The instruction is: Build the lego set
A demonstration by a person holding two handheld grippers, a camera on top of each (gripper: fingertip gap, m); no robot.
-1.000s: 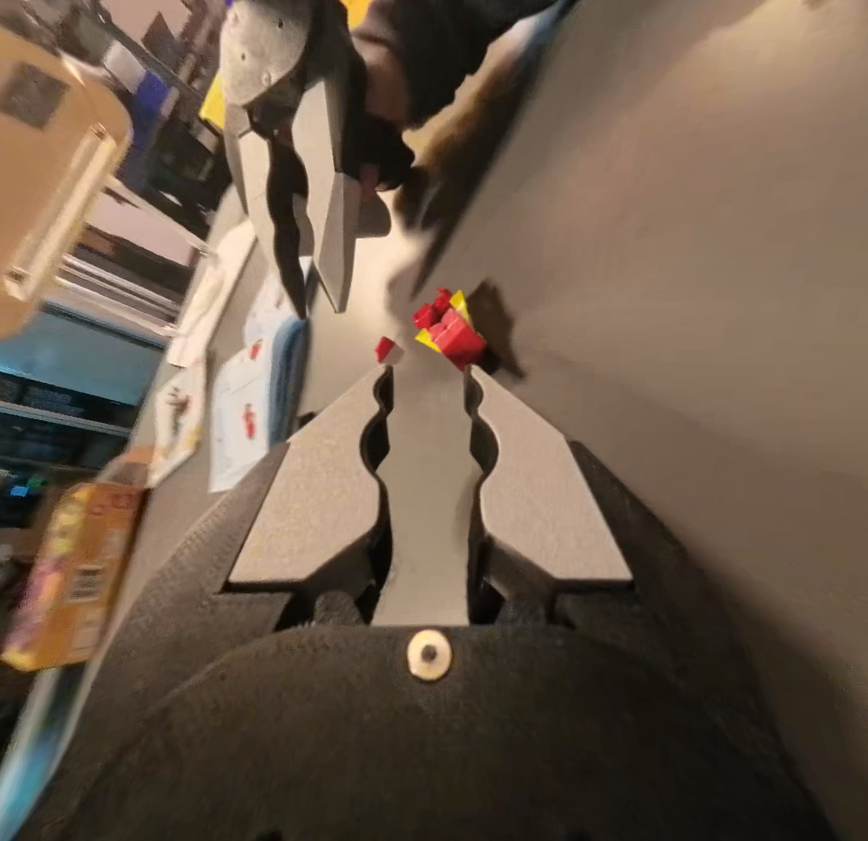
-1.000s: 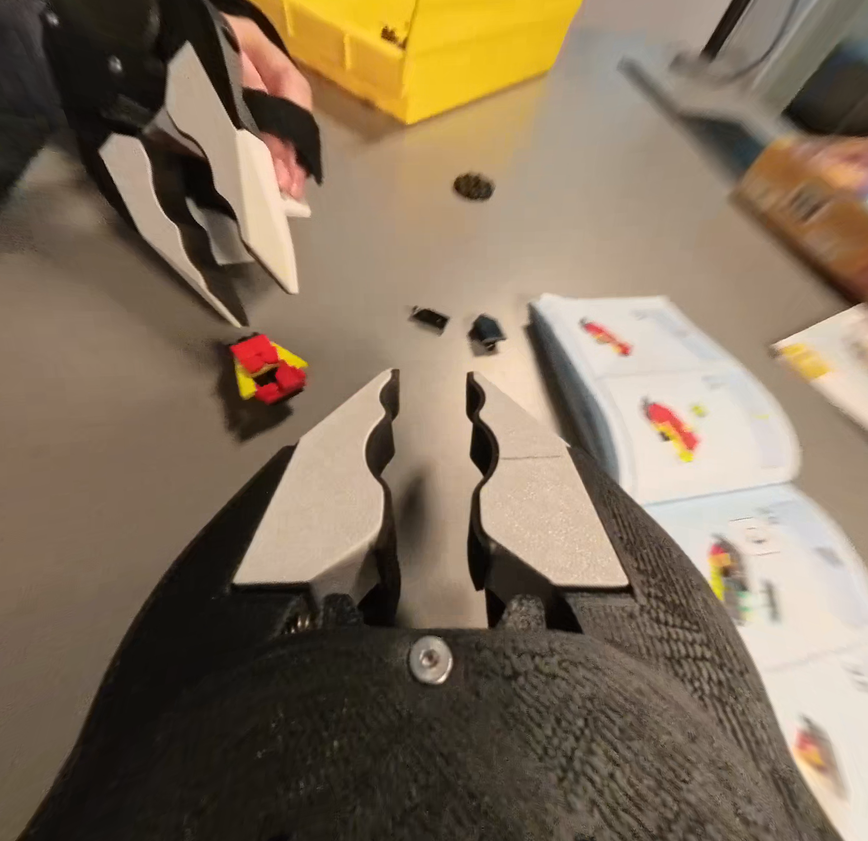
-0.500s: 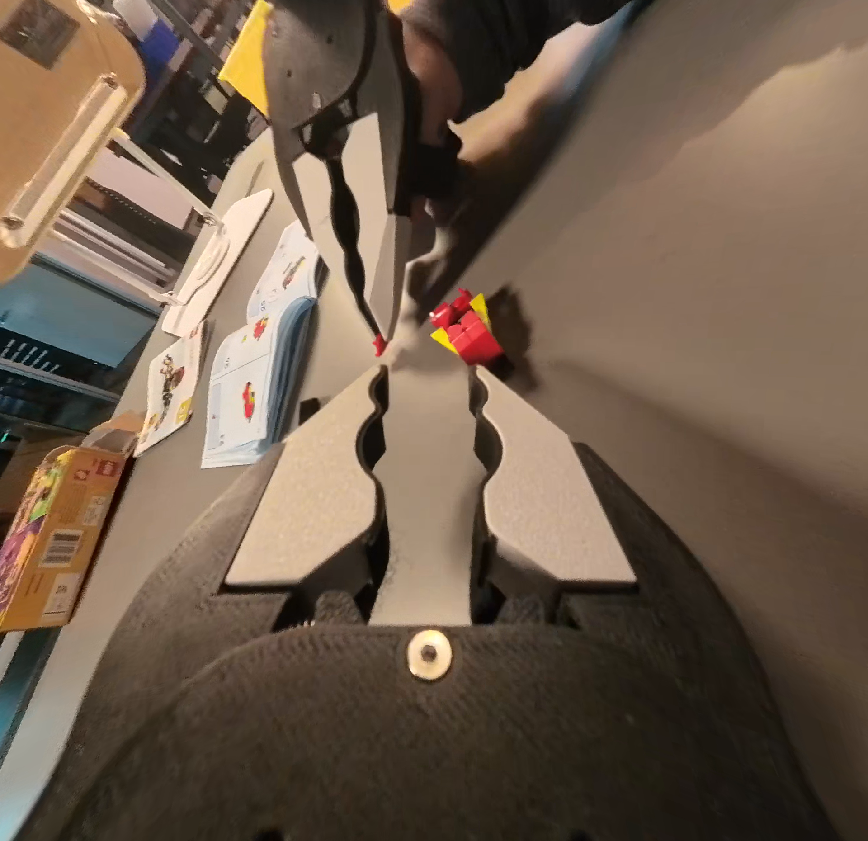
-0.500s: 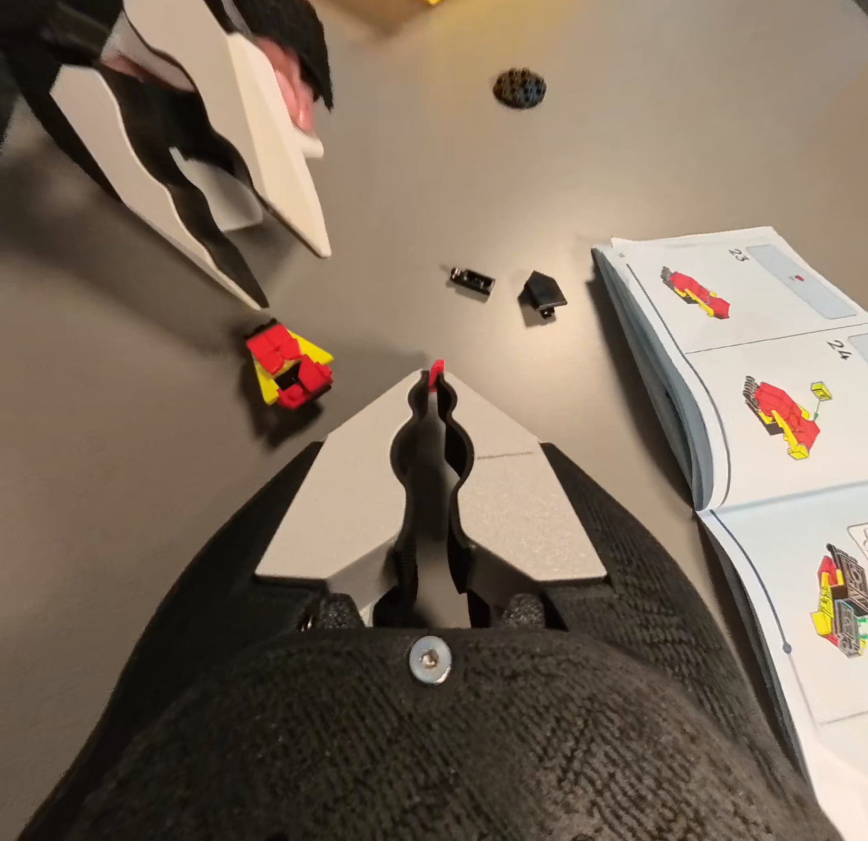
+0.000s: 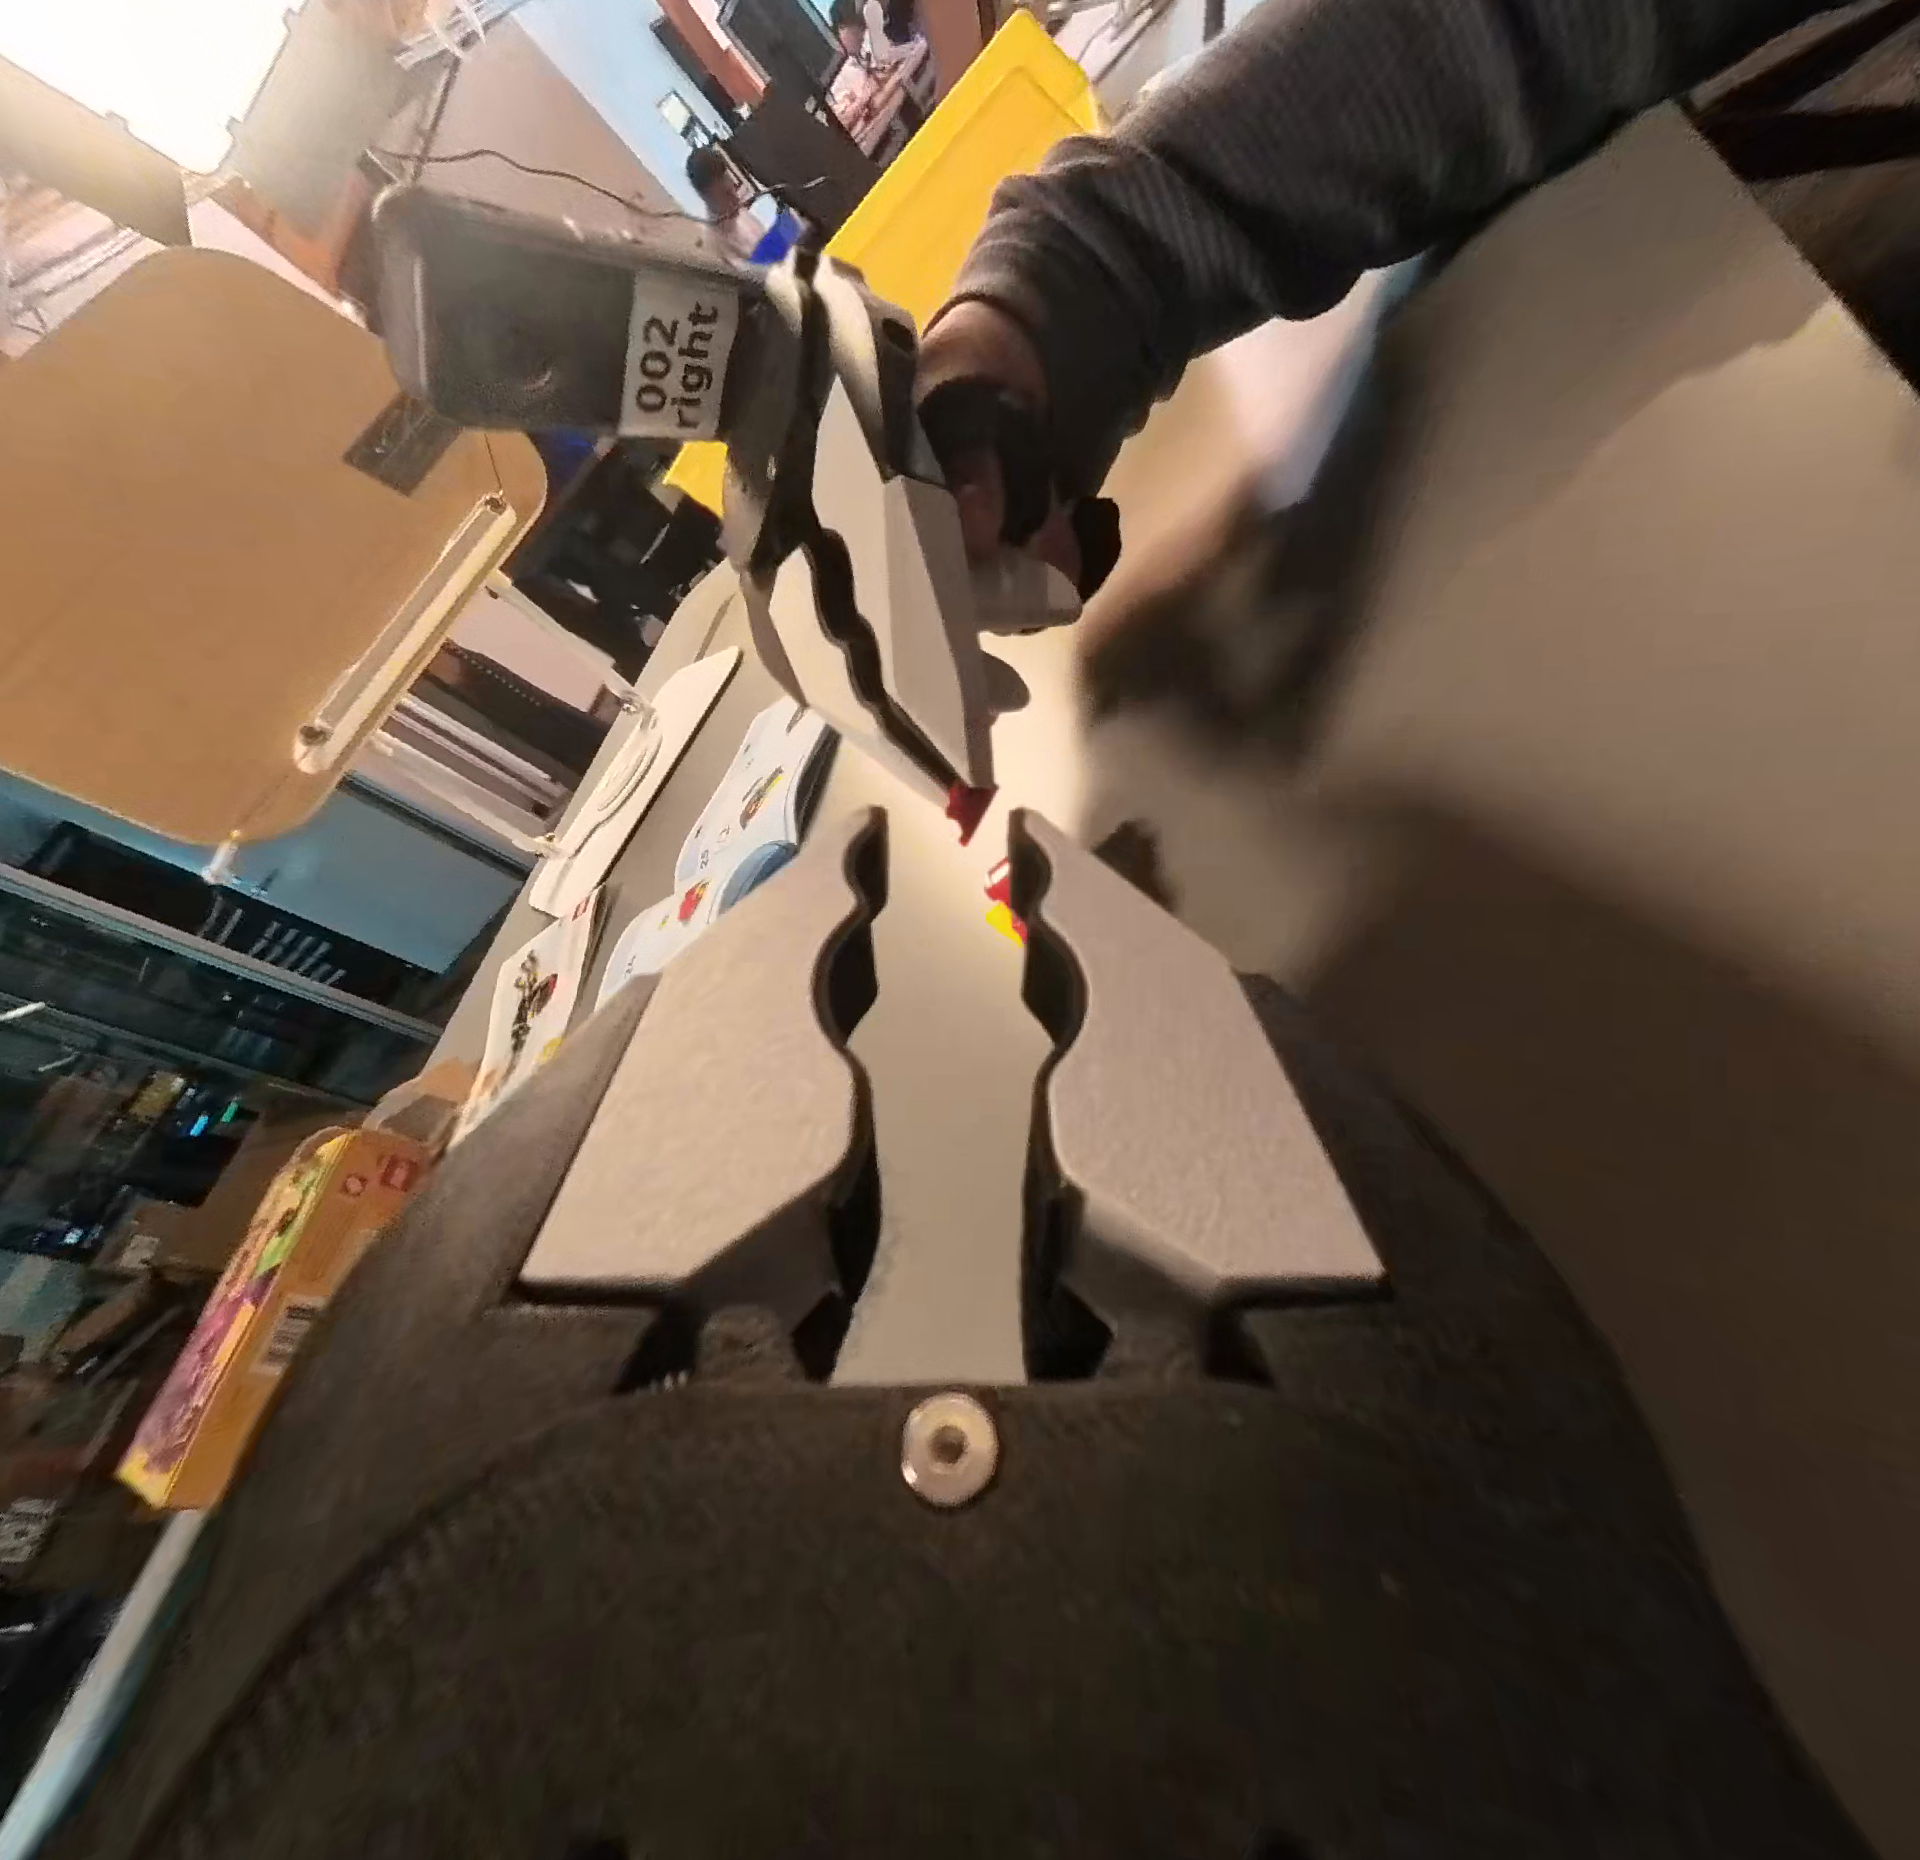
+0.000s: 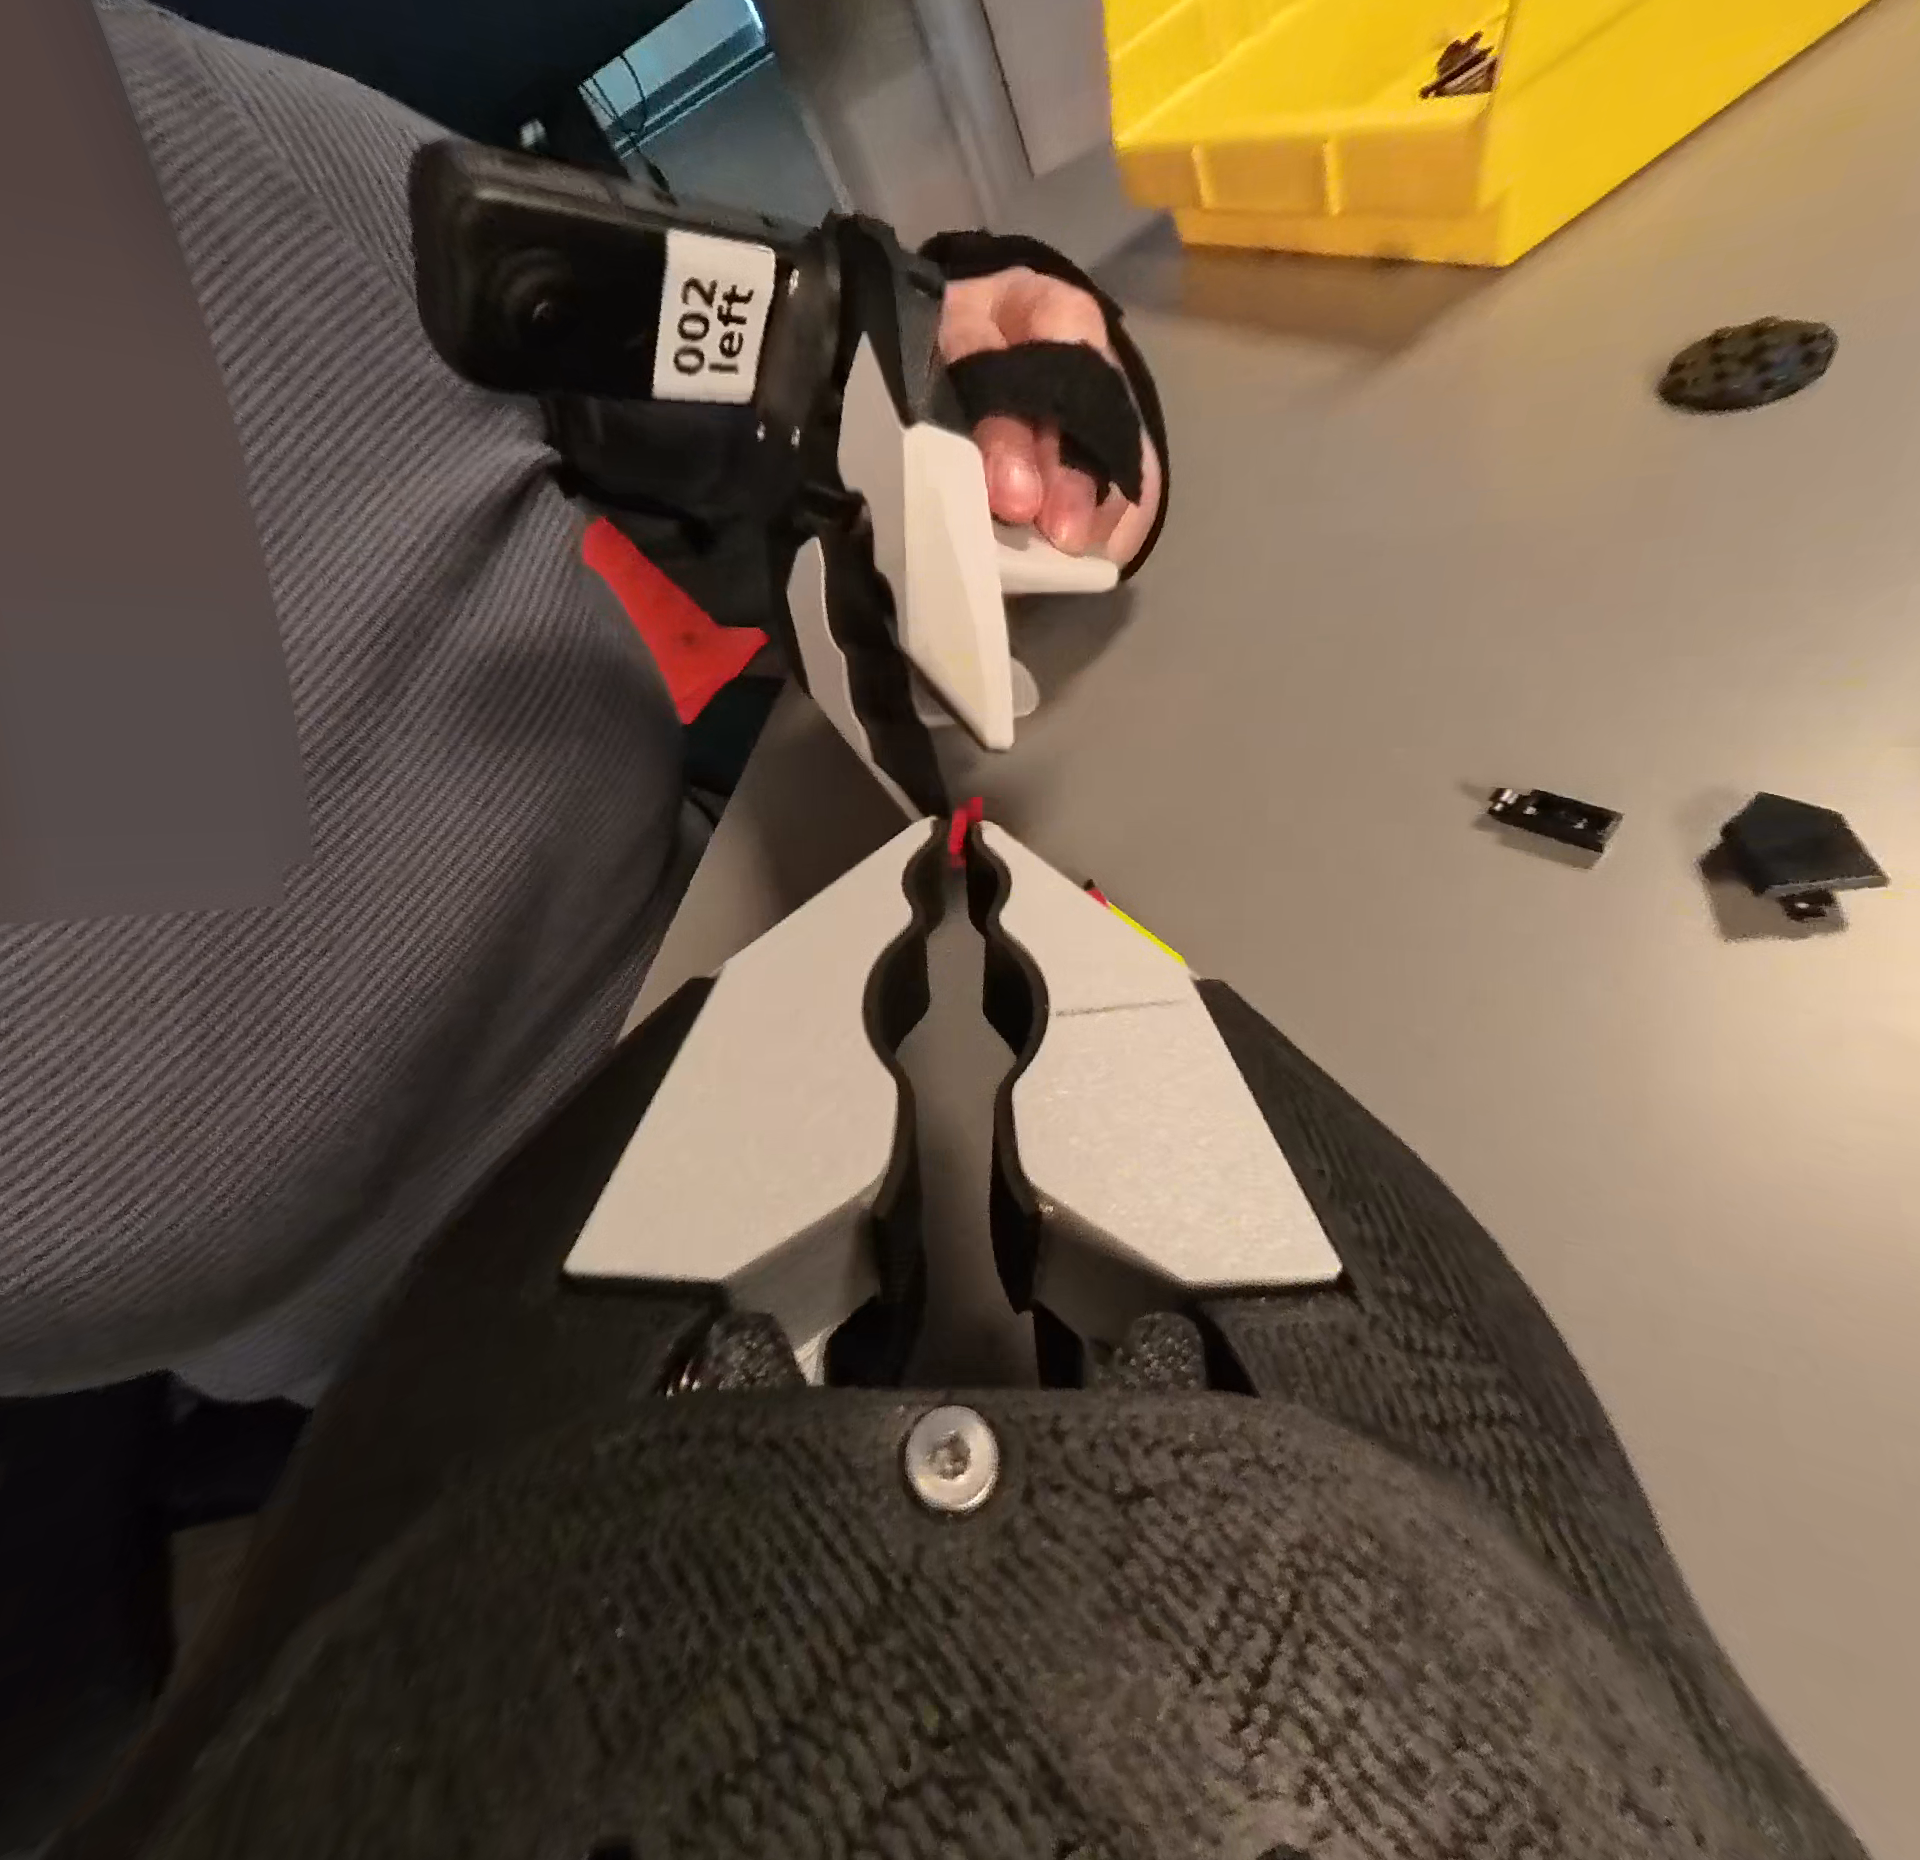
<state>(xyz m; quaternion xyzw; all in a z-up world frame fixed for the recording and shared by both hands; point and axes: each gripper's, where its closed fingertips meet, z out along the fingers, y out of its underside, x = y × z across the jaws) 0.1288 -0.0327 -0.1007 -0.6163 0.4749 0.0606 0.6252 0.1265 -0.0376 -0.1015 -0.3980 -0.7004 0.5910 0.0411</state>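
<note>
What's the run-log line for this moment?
right tongs: shut on small red brick, lifted | left tongs: open, empty, tips near brick | red-yellow model: on table | two black pieces: loose

A grey table [image 6: 1507, 584] carries a yellow bin [image 6: 1455, 127], a round black studded disc [image 6: 1748, 364], two small black pieces [image 6: 1553, 815] [image 6: 1803, 860] side by side, open instruction booklets [image 5: 727, 854] and, near its edge, what seems (blurred) a colourful box [image 5: 260, 1332].

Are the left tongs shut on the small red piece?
No: the left tongs are open, while the right tongs pinch the red piece.
</note>
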